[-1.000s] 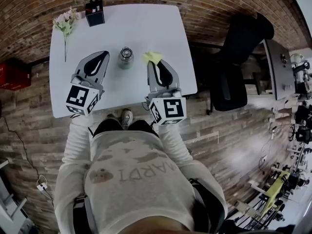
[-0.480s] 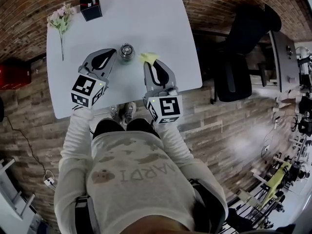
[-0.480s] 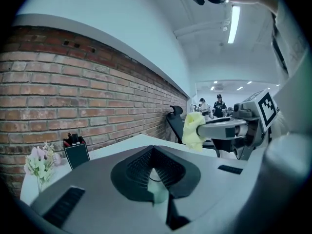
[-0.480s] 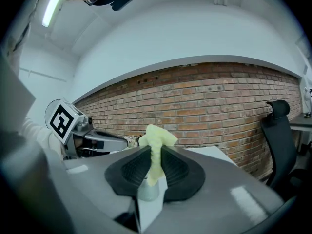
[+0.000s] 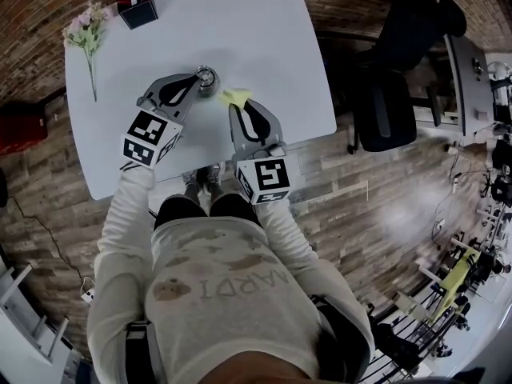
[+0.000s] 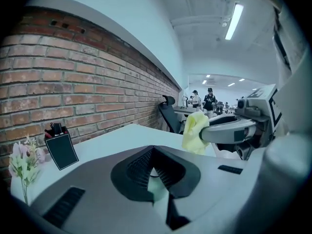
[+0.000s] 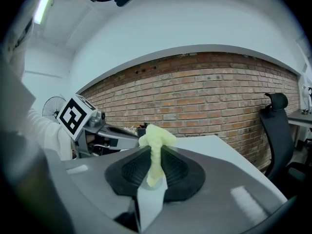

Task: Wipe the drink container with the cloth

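Note:
A small clear drink container (image 5: 207, 77) with a metal lid stands upright on the white table (image 5: 240, 30). My left gripper (image 5: 194, 79) points at it from the left, jaws together and tips right beside it; whether they touch I cannot tell. In the left gripper view the left gripper (image 6: 153, 150) holds nothing and the container is hidden. My right gripper (image 5: 240, 102) is shut on a yellow cloth (image 5: 234, 96), just right of the container. The cloth (image 7: 156, 145) sticks up from the right gripper (image 7: 155, 152) jaws and shows as a yellow cloth (image 6: 196, 130) bunch in the left gripper view.
A pink flower sprig (image 5: 84, 34) lies at the table's far left. A black pen holder (image 5: 134, 2) stands at the back edge, by the brick wall. A black office chair (image 5: 400, 62) sits right of the table, and a red box (image 5: 16, 122) is on the floor at left.
My left gripper has swung right and forward until its tips reach the container. The right gripper, still holding the cloth, has edged closer to the container.

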### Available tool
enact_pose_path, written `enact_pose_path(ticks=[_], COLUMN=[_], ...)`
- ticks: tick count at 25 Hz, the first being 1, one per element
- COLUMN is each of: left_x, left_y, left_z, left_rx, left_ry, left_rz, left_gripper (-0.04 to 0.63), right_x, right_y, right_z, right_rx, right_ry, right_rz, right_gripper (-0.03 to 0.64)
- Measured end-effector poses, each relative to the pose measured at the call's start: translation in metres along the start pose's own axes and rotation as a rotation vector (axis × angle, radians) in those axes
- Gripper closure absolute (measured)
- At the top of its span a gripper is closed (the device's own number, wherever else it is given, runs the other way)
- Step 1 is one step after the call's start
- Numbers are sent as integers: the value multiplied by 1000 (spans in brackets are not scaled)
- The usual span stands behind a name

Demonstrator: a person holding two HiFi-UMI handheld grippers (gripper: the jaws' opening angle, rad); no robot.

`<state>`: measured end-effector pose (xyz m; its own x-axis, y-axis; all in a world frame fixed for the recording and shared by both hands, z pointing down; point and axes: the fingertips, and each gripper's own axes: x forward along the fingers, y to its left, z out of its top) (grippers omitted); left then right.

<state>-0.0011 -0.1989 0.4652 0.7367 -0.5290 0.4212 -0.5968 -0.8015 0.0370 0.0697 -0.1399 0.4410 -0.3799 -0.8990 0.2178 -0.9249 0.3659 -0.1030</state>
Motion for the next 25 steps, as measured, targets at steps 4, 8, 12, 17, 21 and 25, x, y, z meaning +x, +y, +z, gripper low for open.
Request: enact_pose_path(ticks=[4, 8, 12, 17, 21, 25], left_x=[6, 7, 7, 7, 7, 6], left_y=[1, -1, -1, -2, -2, -3], left_z=[-4, -1, -1, -2, -2, -2], left_rx=[13, 29, 29, 41, 45, 42], left_ry=[35, 31, 32, 41, 44, 42], left_rz=[-11, -16, -24, -26, -20, -20], left_gripper=[595, 595, 595, 595, 595, 595], right_x=[4, 9, 21, 40, 54, 62], right_y=[0, 4, 17, 38, 52, 60], right_z=[-10, -26, -50, -62, -68, -70], right_rx=[-3, -6, -22, -32, -55, -72], right_ry=[25, 64, 127, 161, 188, 207], right_rz=[4, 22, 61, 112, 140, 152], right_gripper=[544, 544, 543, 543, 543, 545])
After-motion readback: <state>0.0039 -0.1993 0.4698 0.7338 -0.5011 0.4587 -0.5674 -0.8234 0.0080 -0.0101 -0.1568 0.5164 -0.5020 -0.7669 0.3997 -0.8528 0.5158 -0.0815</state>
